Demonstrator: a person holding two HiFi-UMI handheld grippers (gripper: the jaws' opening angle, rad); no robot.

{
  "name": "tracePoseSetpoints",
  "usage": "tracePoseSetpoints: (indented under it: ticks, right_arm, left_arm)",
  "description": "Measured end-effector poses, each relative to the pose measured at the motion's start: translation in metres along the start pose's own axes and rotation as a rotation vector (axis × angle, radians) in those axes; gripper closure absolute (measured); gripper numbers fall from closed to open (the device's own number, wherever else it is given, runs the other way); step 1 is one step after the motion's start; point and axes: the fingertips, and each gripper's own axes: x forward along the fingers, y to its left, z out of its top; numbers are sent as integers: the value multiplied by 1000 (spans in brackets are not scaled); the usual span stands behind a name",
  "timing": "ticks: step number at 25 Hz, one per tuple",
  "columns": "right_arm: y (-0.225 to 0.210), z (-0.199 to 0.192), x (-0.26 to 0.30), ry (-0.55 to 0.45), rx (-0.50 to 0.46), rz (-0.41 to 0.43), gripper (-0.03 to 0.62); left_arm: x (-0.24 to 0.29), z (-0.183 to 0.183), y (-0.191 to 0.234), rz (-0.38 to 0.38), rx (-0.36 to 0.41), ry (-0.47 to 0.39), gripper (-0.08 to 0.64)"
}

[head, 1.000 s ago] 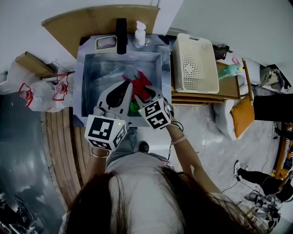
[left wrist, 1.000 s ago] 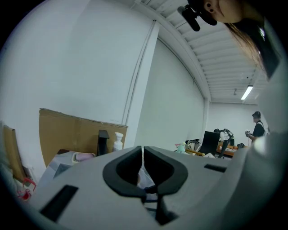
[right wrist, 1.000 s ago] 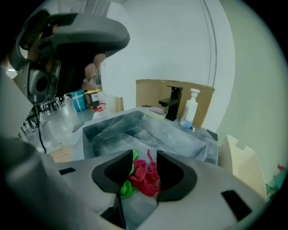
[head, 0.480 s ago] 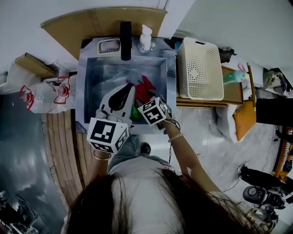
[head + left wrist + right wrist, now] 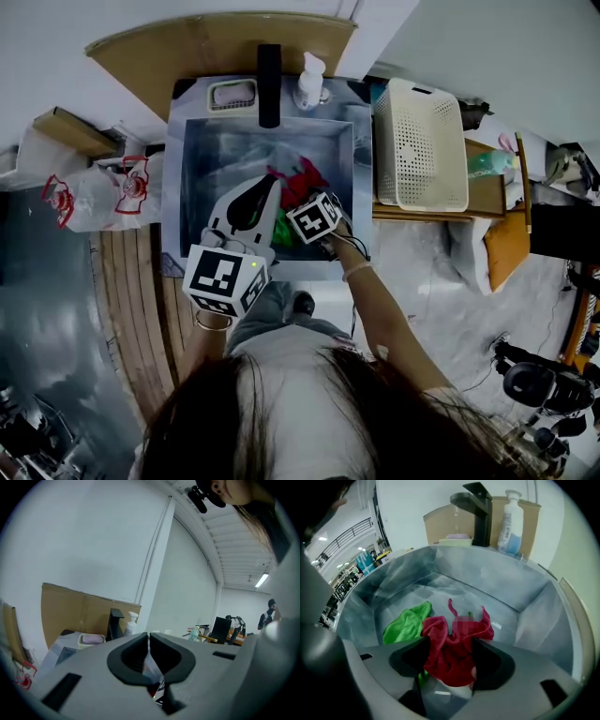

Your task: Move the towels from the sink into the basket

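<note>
A crumpled red towel (image 5: 298,180) (image 5: 440,632) lies in the steel sink (image 5: 178,169) (image 5: 525,597), with a green towel (image 5: 281,230) (image 5: 405,620) beside it. My right gripper (image 5: 309,202) (image 5: 450,641) points steeply down into the sink. Its jaws have just been opening and now stand wide, with the red towel bunched between them. My left gripper (image 5: 265,185) (image 5: 149,637) hovers over the sink's left part, roughly level, jaws together and holding nothing. The white perforated basket (image 5: 419,145) stands on the counter right of the sink.
A black faucet (image 5: 269,70) (image 5: 478,513), a soap bottle (image 5: 309,70) (image 5: 511,522) and a soap dish (image 5: 232,94) line the sink's back rim. Plastic bags (image 5: 94,192) hang to the left. Boxes and clutter sit beyond the basket on the right.
My right gripper has dropped into the sink onto the red towel and its jaws have spread. The left gripper has edged slightly forward and down.
</note>
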Motion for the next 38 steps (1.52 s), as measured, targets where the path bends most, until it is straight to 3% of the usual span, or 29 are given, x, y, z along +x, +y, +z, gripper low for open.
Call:
tracePoseSetpoints:
  ticks: [9, 12, 15, 21, 31, 38]
  right_arm:
    - [-4, -7, 22, 27, 149, 24, 315]
    - [-7, -5, 21, 18, 210, 46, 361]
    - [-13, -5, 17, 1, 255, 25, 487]
    - [-13, -2, 4, -37, 218, -15, 528]
    - [-9, 20, -68, -234, 256, -77, 529]
    - [-10, 43, -131, -384, 231, -110, 530]
  left_arm:
    - [4, -3, 17, -3, -19, 10, 551]
    - [8, -3, 21, -11, -24, 12, 551]
    - [9, -3, 23, -22, -33, 12, 551]
    - [11, -3, 21, -47, -34, 14, 551]
    - [7, 3, 8, -75, -10, 4, 551]
    - [9, 13, 3, -56, 9, -10, 551]
